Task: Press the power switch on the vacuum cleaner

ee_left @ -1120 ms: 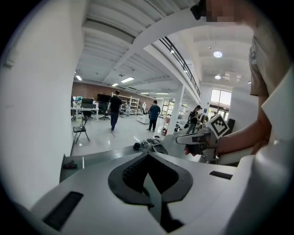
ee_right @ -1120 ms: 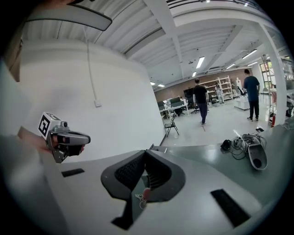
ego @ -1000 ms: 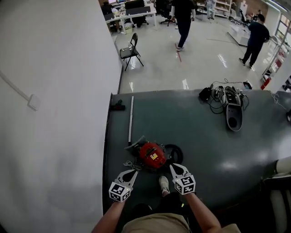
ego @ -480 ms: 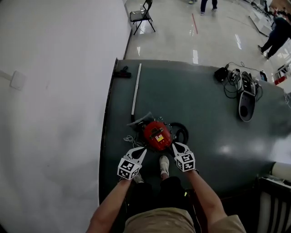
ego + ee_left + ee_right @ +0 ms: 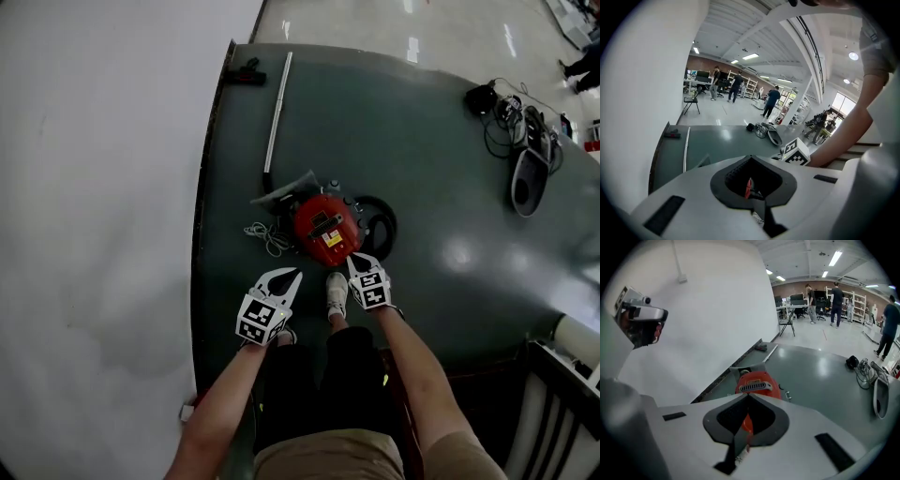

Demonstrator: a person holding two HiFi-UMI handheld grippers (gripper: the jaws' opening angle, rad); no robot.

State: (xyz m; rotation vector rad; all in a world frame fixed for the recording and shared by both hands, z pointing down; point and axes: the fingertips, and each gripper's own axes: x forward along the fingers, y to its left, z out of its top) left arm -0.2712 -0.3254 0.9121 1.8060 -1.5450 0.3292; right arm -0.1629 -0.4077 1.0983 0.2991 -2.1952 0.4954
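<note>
The red vacuum cleaner [image 5: 325, 225] sits on the dark green floor mat [image 5: 441, 169], with a yellow label on its top. In the right gripper view the red vacuum cleaner [image 5: 757, 382] shows a grey vent strip. My right gripper [image 5: 355, 263] is shut and empty, its tip just short of the vacuum's near edge. My left gripper [image 5: 292, 275] is shut and empty too, a little to the near left of the vacuum. Through the left gripper [image 5: 751, 158] only a sliver of red shows. The right gripper [image 5: 749, 395] points down at the vacuum's near side.
A black hose [image 5: 380, 223] coils to the right of the vacuum. A grey floor nozzle [image 5: 280, 193] and metal tube [image 5: 276, 111] lie behind it, a pale cord [image 5: 266, 236] to its left. A white wall [image 5: 94, 187] borders the mat's left edge. My shoe [image 5: 336, 292] stands between the grippers. Cables and a dark casing [image 5: 527, 178] lie far right.
Both grippers have come down and forward towards the vacuum, the right one further. The head view has tilted down, so the vacuum sits higher in the picture.
</note>
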